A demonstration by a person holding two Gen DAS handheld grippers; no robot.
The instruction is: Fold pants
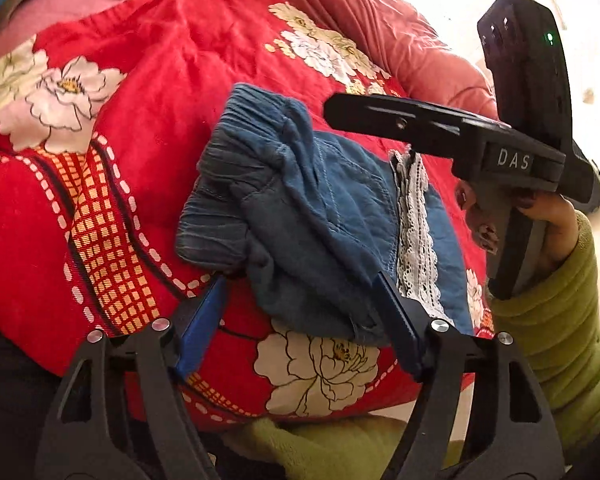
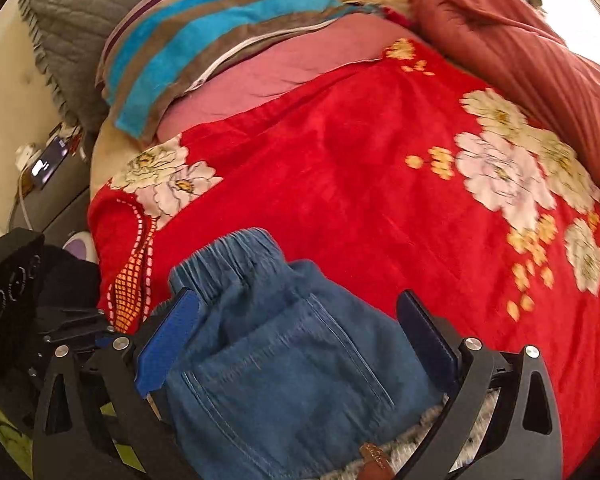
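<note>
Blue denim pants (image 1: 300,216) with an elastic waistband and white lace trim (image 1: 414,232) lie bunched and partly folded on a red floral blanket (image 1: 140,92). My left gripper (image 1: 300,284) is open, its blue fingers (image 1: 204,320) straddling the near edge of the pants. In the right wrist view the pants (image 2: 284,352) with a back pocket fill the space between the open fingers (image 2: 168,332) of my right gripper (image 2: 296,300). The right gripper's black body (image 1: 500,148) shows in the left wrist view, above the pants' right side.
The blanket (image 2: 360,168) covers a bed. A striped blue and brown pillow (image 2: 204,36), a grey quilted cushion (image 2: 68,24) and a rust-red quilt (image 2: 532,48) lie at the far side. A phone (image 2: 46,164) rests on a bedside stand at left.
</note>
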